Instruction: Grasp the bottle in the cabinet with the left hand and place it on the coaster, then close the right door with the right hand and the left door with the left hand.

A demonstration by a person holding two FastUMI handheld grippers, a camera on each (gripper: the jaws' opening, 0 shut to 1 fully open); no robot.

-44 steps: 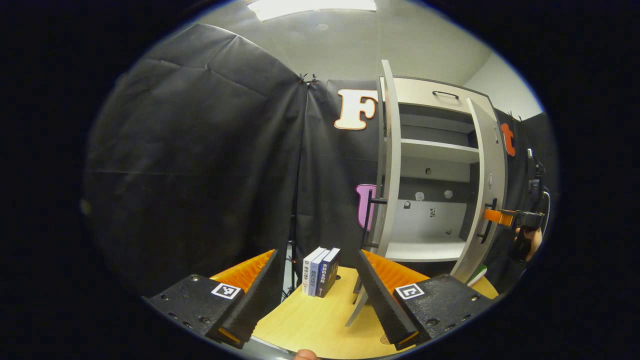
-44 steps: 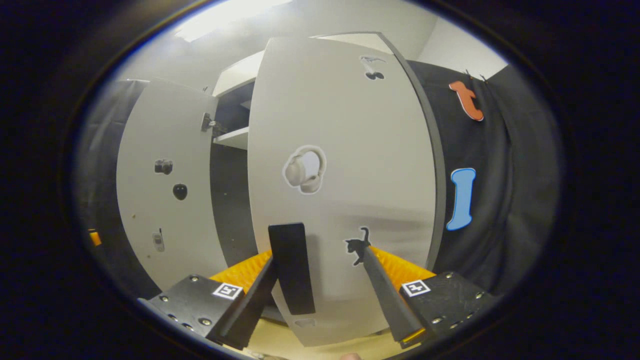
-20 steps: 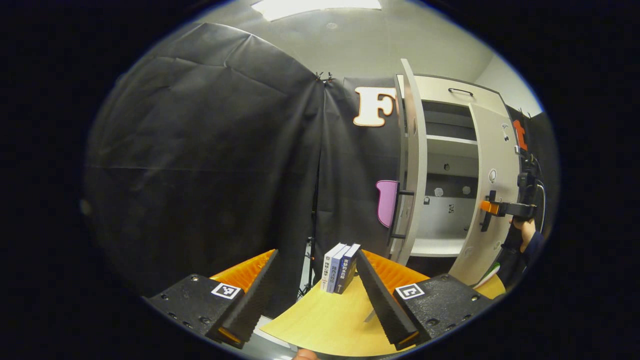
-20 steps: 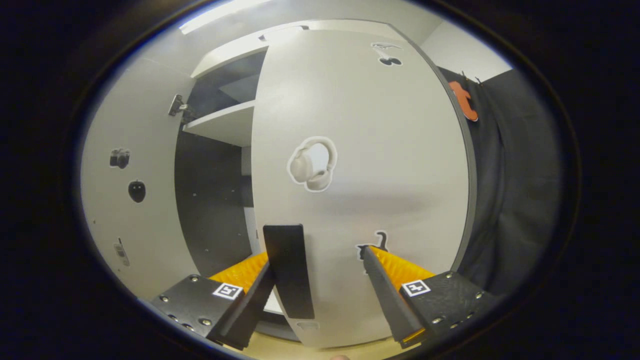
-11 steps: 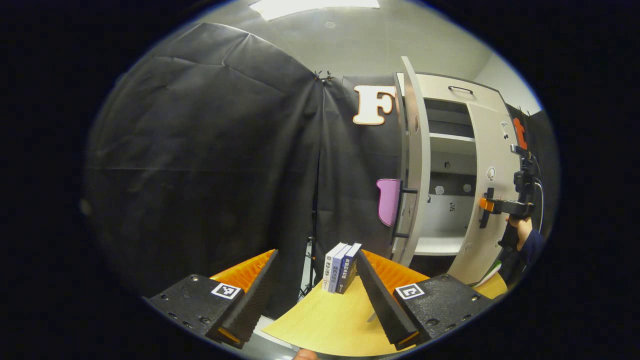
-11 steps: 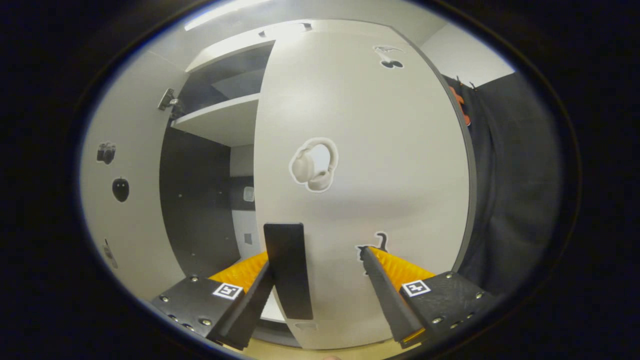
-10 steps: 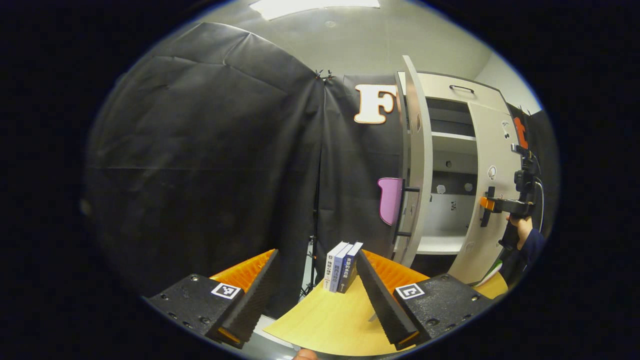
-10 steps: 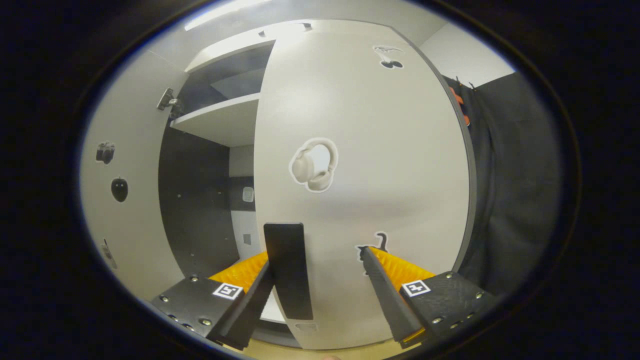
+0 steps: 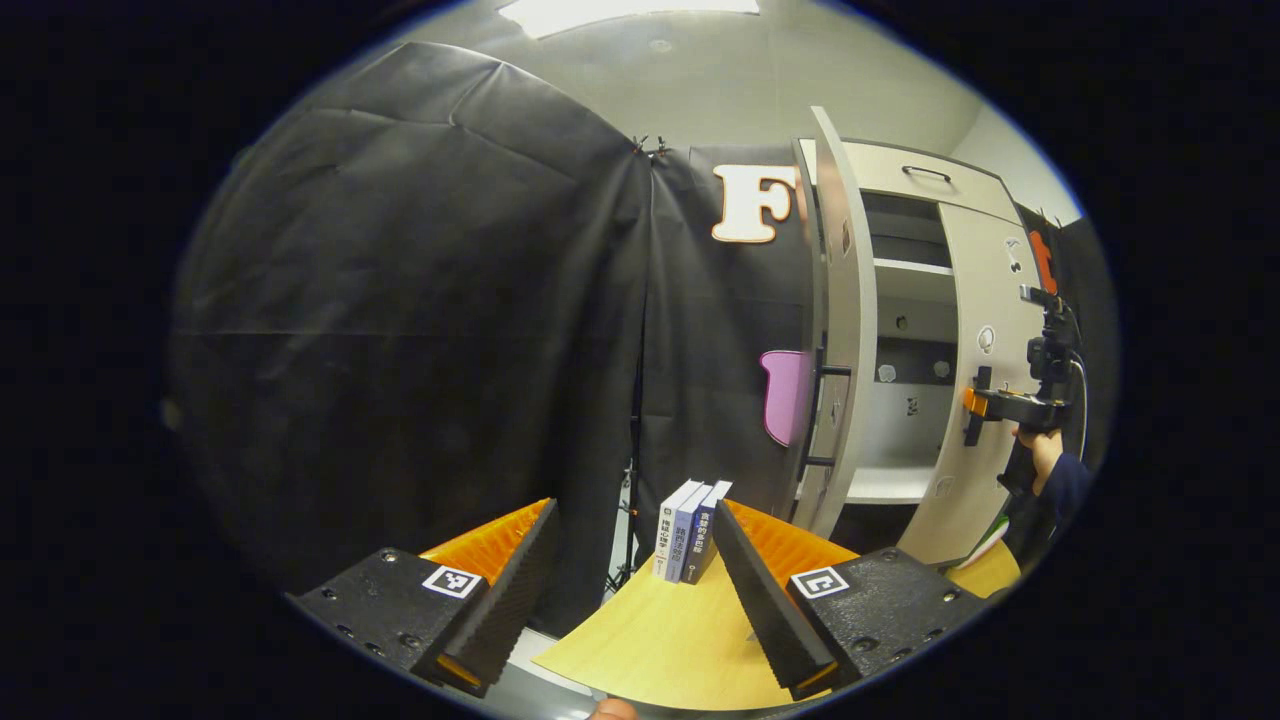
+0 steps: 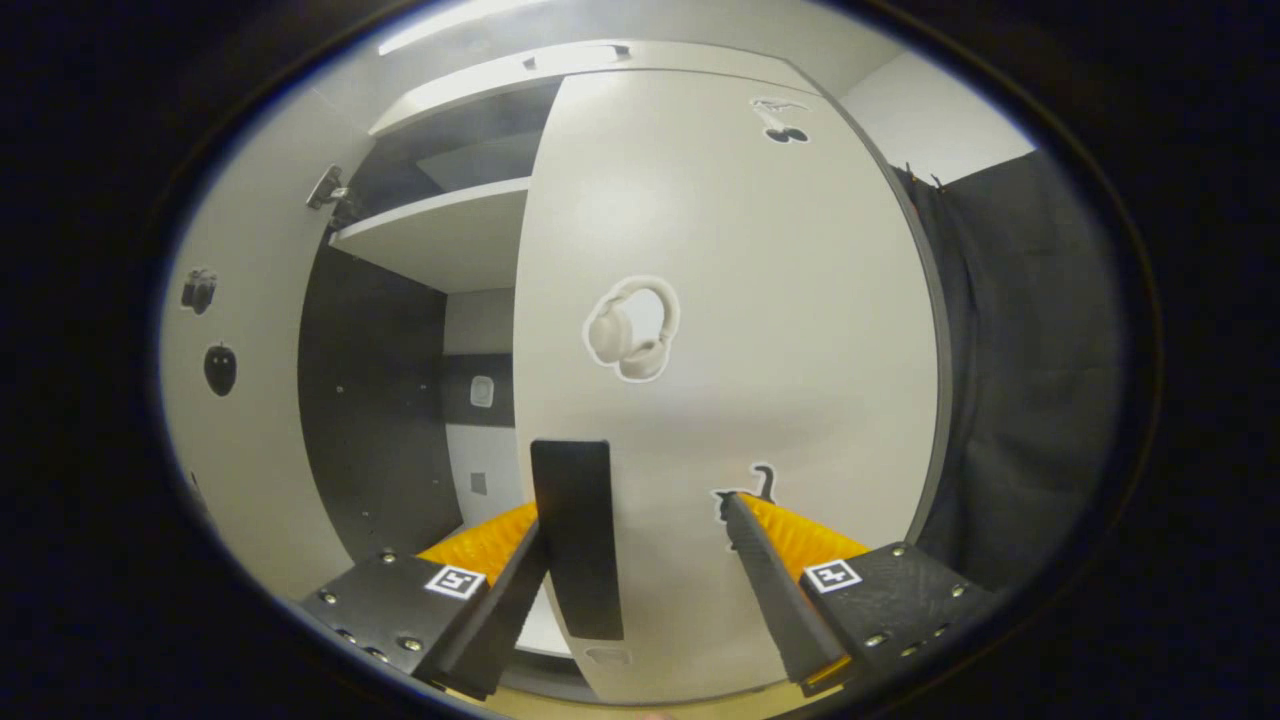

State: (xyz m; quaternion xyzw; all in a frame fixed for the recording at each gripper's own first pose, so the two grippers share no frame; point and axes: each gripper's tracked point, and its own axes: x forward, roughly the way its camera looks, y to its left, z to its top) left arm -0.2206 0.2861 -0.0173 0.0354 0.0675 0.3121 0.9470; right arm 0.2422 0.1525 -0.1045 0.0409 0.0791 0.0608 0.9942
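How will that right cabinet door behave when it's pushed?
The right door is a flat rigid panel, so it probably won't flex. It likely swings shut on hinges like the one opposite. The right hand-held gripper straddles its handle, so slipping seems unlikely.

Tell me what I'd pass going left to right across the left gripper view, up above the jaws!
Black cloth wall → books → left door → open cabinet shelves → right door → right gripper against the right door's handle.

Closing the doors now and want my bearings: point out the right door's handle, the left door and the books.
right door handle (image 10: 572, 540), right gripper view, mid-bar
left door (image 9: 857, 330), left gripper view, front edge
books (image 9: 690, 532), left gripper view, spines
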